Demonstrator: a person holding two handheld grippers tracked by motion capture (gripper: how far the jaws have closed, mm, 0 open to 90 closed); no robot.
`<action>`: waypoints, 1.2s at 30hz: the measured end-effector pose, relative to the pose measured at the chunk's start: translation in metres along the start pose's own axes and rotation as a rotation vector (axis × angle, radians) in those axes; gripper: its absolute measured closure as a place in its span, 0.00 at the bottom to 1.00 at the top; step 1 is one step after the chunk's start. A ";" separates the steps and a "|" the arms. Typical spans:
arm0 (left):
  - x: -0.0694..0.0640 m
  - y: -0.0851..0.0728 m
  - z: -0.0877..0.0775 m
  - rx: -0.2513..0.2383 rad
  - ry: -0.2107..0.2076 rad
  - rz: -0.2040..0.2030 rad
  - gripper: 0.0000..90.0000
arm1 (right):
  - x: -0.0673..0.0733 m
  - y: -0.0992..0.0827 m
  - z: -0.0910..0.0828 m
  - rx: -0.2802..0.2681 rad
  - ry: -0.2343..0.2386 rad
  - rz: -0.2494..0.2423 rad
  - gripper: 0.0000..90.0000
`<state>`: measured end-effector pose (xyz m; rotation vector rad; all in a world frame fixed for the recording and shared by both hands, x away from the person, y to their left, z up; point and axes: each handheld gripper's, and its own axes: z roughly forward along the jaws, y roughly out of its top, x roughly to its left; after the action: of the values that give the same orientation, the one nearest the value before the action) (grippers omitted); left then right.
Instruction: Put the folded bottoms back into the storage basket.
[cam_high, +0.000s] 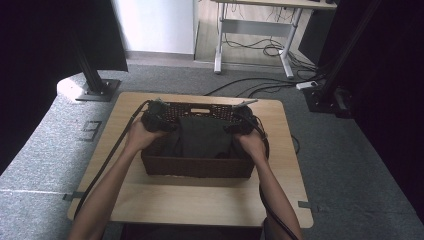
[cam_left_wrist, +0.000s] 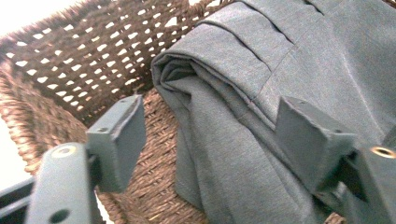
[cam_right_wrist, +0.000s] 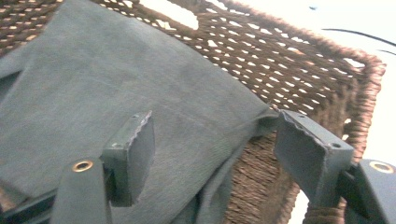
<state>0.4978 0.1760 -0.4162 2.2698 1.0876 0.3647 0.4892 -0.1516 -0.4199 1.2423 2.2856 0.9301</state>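
Scene: a dark brown woven basket (cam_high: 197, 167) sits on a light wooden desk (cam_high: 200, 200); a person's forearms come in from the bottom of the high view, one hand at each end of the basket.
Cloth: a folded grey cloth (cam_high: 202, 137) lies inside the basket, across its middle, with its top edge near the far wall.
Left hand-held gripper (cam_left_wrist: 212, 133): jaws stand wide apart with nothing pinched; neither pad presses on the fabric.
Cloth relative to left gripper: in the left gripper view the folded corner of the grey cloth (cam_left_wrist: 243, 116) lies between and beyond the two jaws; the right-hand jaw hangs just over the fabric, the left-hand jaw over bare basket weave (cam_left_wrist: 93, 60).
Right hand-held gripper (cam_right_wrist: 215, 147): jaws also wide, holding nothing.
Cloth relative to right gripper: in the right gripper view the grey cloth (cam_right_wrist: 116, 84) spreads under the left-hand jaw and its edge runs down between the jaws; the right-hand jaw stands beside the basket's woven wall (cam_right_wrist: 308, 70), at the tip of the cloth's corner.
High view: left hand-held gripper (cam_high: 159, 119) and right hand-held gripper (cam_high: 241, 121) hang over the far corners of the cloth, inside the basket's rim.
Floor: grey carpet (cam_high: 350, 165) around the desk, cables (cam_high: 265, 47) beyond it.
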 end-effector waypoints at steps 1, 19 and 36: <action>0.000 -0.001 -0.002 -0.012 0.002 0.007 0.22 | 0.001 -0.001 -0.001 -0.004 0.006 -0.005 0.28; 0.000 -0.030 -0.057 -0.169 -0.059 0.046 0.03 | 0.008 -0.020 -0.038 -0.102 0.028 -0.055 0.00; -0.020 -0.073 -0.092 -0.245 -0.064 0.115 0.00 | 0.020 -0.048 -0.078 -0.140 0.059 -0.117 0.00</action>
<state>0.3968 0.2324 -0.3884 2.1147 0.8329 0.4431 0.4036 -0.1819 -0.3986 1.0240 2.2670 1.0768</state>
